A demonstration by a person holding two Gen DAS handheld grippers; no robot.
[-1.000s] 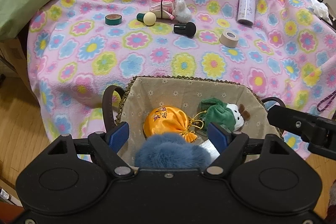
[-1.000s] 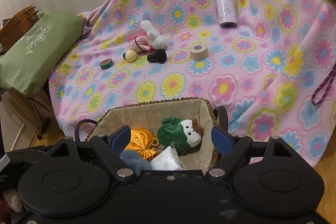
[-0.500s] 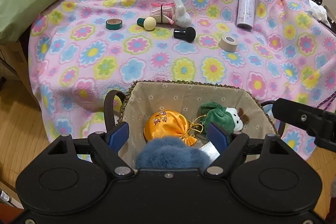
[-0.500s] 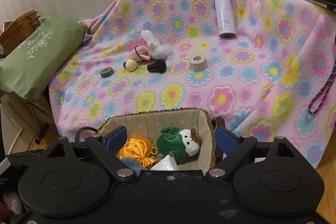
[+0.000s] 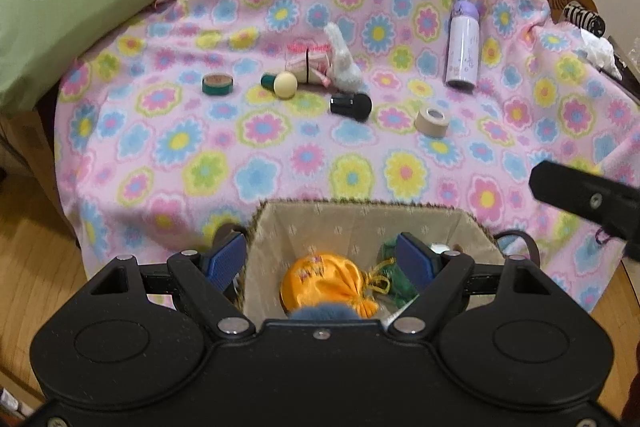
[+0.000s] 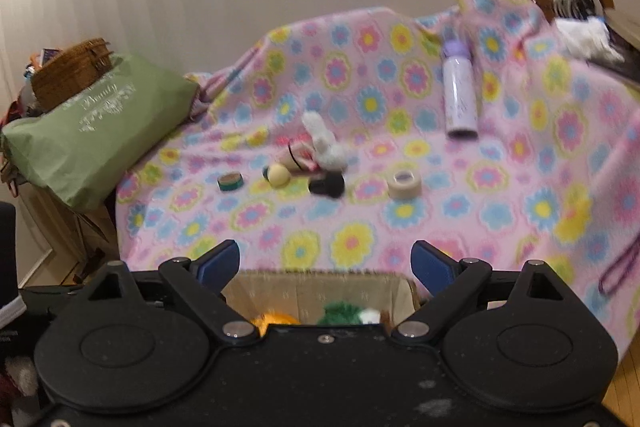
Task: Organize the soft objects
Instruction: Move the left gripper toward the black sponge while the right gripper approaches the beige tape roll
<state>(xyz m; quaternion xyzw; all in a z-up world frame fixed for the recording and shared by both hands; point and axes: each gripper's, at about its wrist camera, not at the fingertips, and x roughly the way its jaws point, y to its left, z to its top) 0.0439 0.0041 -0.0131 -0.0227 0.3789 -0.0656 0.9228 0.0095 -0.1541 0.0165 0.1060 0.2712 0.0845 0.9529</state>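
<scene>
Evidently both claws, left claw [image 5: 320, 259] and right claw [image 6: 326, 265], stand open and empty, the right having just widened; white plush rabbit [image 6: 326, 147] appears light and compressible, best pinched across its body.

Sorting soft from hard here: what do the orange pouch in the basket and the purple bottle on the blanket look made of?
Orange pouch: glossy satin-like fabric, judging by its sheen and gathered, tied neck. Purple bottle: rigid, smooth, probably metal or plastic; straight walls, faint gloss.

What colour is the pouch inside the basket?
The pouch is bright orange with gold cord; it shows best in the left wrist view.
</scene>
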